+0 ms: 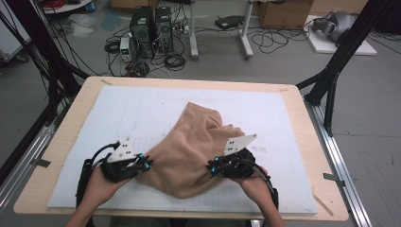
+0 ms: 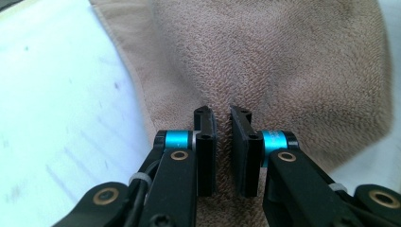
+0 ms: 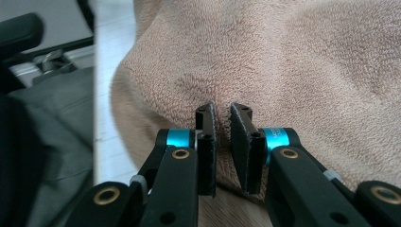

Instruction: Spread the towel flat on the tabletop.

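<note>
Towel (image 1: 189,151) lies bunched between both grippers, left (image 1: 147,165) and right (image 1: 211,169), each clamped on its fabric.

Tan terry towel (image 1: 194,151), crumpled and bunched, lying mid-table on the white mat (image 1: 118,113), front edges lifted

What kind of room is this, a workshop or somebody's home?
Most likely a lab or workshop set up for recording. A wooden table stands inside a black metal frame, computer towers and tangled cables sit on the bare floor, and cardboard boxes line the back.
</note>
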Action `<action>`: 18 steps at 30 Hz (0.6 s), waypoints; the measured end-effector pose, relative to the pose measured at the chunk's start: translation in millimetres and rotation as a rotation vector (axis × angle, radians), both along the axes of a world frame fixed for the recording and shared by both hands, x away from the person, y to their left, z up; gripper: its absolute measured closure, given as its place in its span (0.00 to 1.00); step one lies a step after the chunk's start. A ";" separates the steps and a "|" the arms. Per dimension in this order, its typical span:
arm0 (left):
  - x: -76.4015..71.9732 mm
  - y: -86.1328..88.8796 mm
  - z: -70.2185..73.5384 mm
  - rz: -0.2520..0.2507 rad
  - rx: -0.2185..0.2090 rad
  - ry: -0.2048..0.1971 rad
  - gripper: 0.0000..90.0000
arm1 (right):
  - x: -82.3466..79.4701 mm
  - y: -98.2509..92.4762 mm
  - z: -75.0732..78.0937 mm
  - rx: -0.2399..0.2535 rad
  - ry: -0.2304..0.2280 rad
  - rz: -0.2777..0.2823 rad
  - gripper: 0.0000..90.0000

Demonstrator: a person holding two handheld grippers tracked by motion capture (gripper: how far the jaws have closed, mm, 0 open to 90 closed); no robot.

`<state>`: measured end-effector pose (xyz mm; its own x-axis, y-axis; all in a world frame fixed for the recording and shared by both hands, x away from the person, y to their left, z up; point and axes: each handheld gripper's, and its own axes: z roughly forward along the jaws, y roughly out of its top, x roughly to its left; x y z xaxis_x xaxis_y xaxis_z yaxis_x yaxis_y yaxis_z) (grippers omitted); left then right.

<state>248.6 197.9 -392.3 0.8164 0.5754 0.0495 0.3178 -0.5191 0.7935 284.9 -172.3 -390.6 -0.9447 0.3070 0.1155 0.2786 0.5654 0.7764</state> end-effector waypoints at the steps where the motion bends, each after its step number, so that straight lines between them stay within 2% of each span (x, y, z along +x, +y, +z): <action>1: -5.8 3.3 -2.7 -0.001 -0.005 0.008 0.90 | -4.7 3.3 -0.2 -0.005 0.000 0.015 0.90; 4: -18.8 10.1 -10.1 -0.007 -0.022 0.039 0.90 | -16.5 10.3 -3.1 -0.021 0.003 0.056 0.90; 7: -21.7 9.3 -13.2 -0.023 -0.019 0.046 0.89 | -20.5 11.8 -5.2 -0.031 0.010 0.074 0.88; 12: -5.7 8.1 -3.0 -0.043 -0.081 0.046 0.71 | -17.0 3.0 5.4 0.026 0.009 0.057 0.74; 14: 3.2 4.2 2.3 -0.052 -0.072 0.035 0.64 | -13.6 -3.3 13.4 0.029 -0.012 0.029 0.71; 18: 21.7 -3.3 9.3 -0.052 -0.087 0.023 0.59 | -0.6 -18.5 23.9 0.033 -0.055 -0.049 0.68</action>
